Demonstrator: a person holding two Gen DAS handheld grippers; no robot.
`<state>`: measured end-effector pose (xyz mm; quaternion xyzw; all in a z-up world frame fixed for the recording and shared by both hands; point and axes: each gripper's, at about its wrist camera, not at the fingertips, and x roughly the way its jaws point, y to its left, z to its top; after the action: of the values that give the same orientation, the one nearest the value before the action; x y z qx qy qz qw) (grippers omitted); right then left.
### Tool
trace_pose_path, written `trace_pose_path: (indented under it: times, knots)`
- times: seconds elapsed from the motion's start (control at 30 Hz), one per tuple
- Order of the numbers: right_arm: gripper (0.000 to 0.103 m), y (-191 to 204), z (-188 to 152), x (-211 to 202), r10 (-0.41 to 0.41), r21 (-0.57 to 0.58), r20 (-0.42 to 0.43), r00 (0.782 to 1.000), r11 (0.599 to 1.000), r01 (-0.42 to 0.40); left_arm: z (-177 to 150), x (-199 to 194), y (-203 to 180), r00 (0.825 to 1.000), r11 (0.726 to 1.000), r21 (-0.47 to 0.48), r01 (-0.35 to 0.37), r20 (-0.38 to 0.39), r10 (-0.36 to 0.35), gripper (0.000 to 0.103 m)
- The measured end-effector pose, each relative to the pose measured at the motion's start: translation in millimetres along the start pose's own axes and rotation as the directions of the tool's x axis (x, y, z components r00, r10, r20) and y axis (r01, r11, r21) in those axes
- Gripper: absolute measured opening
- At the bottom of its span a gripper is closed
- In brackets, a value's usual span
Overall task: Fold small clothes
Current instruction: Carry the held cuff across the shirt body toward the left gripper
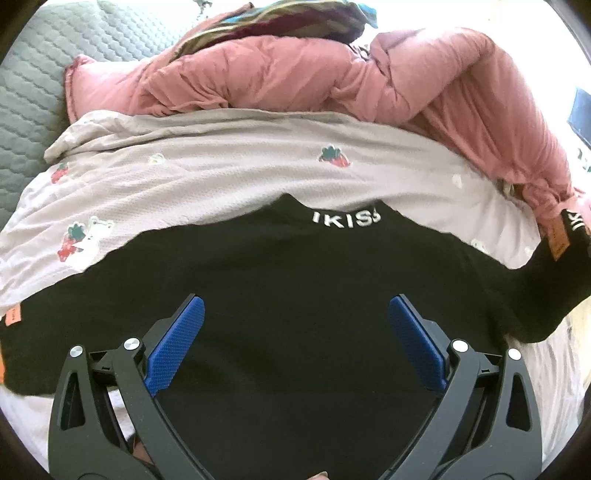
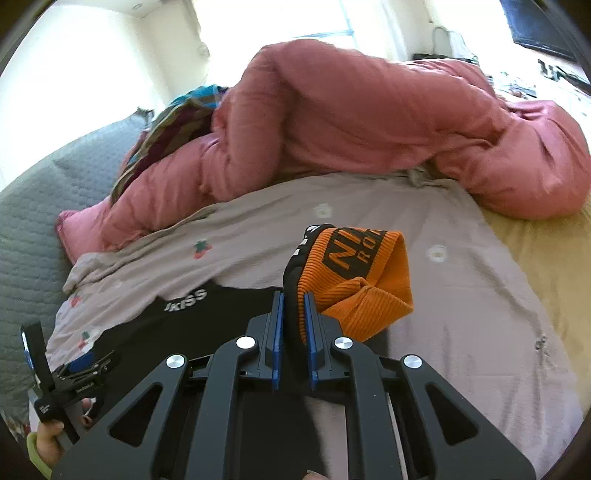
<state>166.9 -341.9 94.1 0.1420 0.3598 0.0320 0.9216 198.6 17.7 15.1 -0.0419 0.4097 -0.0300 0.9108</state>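
A black top (image 1: 295, 258) with white lettering at its collar (image 1: 345, 218) lies flat on a pale sheet. My left gripper (image 1: 295, 302) hovers over the top's middle, its blue pads (image 1: 177, 347) wide apart with nothing between them. In the right wrist view my right gripper (image 2: 293, 295) is shut on a black sleeve that ends in an orange ribbed cuff (image 2: 362, 280), lifted above the sheet. That raised sleeve (image 1: 565, 236) also shows at the right edge of the left wrist view. The left gripper (image 2: 74, 369) appears low on the left, held by a hand (image 2: 48, 439).
The pale sheet (image 1: 221, 166) carries a strawberry print. A bulky pink duvet (image 2: 369, 129) is heaped behind it. A striped colourful cloth (image 1: 277, 18) lies beyond that, with grey quilted padding (image 1: 33, 92) on the left. A yellowish cover (image 2: 546, 258) lies to the right.
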Motion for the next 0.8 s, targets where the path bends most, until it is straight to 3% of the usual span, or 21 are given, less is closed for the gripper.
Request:
trace_pose_path:
  times: [0.37, 0.67, 0.8]
  knots:
    - [0.010, 86.1, 4.4, 28.6, 0.077, -0.074, -0.075, 0.994, 0.994, -0.082, 6.6, -13.3, 40.5, 1.000, 0.998, -0.063, 0.002, 0.001, -0.002, 0.094]
    - [0.010, 135.6, 4.3, 49.0, 0.129, -0.110, -0.124, 0.984, 0.984, -0.143, 8.3, -14.9, 65.6, 0.999, 0.990, -0.132, 0.040, 0.003, -0.040, 0.094]
    - [0.012, 151.8, 3.1, 62.1, 0.149, -0.102, -0.149, 0.977, 0.981, -0.166, 7.2, -11.4, 77.7, 1.000, 0.984, -0.177, 0.019, -0.005, -0.020, 0.094]
